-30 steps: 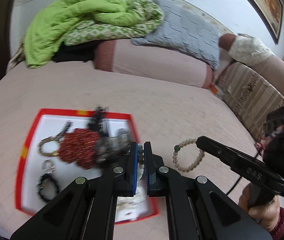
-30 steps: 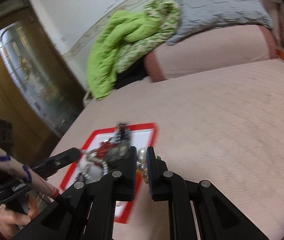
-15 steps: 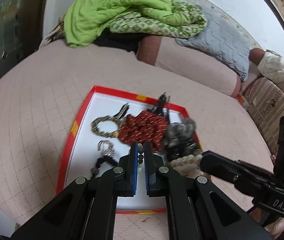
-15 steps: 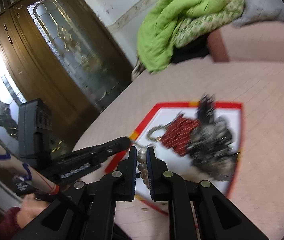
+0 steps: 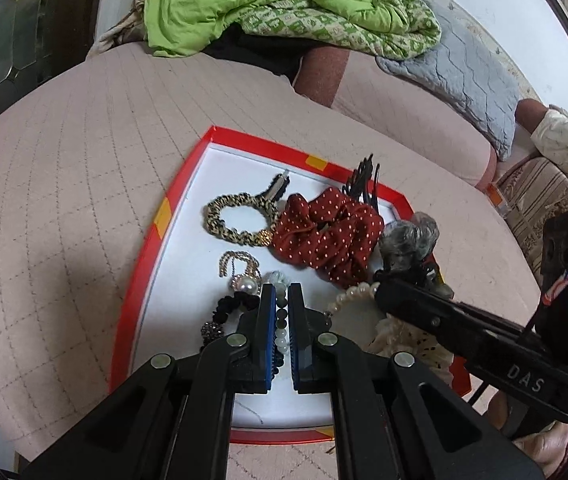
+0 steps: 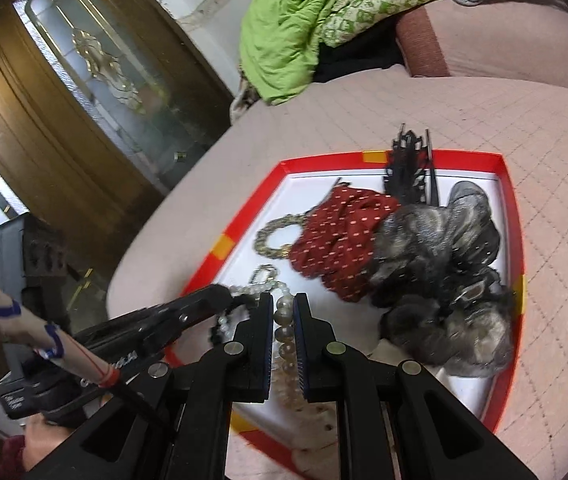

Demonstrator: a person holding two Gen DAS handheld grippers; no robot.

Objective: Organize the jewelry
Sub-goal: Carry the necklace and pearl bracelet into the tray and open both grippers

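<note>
Both jaws are clamped on beads — left gripper [image 5: 281, 322] on a green bead bracelet [image 5: 281, 326], right gripper [image 6: 283, 320] on a pearl bracelet [image 6: 285, 334] — over the red tray [image 5: 156, 224] on the bed. Depositing step; next, opening and letting go.

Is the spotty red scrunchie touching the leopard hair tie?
Touching. The left wrist view shows the red scrunchie pressed against the leopard hair tie at its gold bead, with no white tray showing between them.

Soft daylight, fisheye warp, slight blur
</note>
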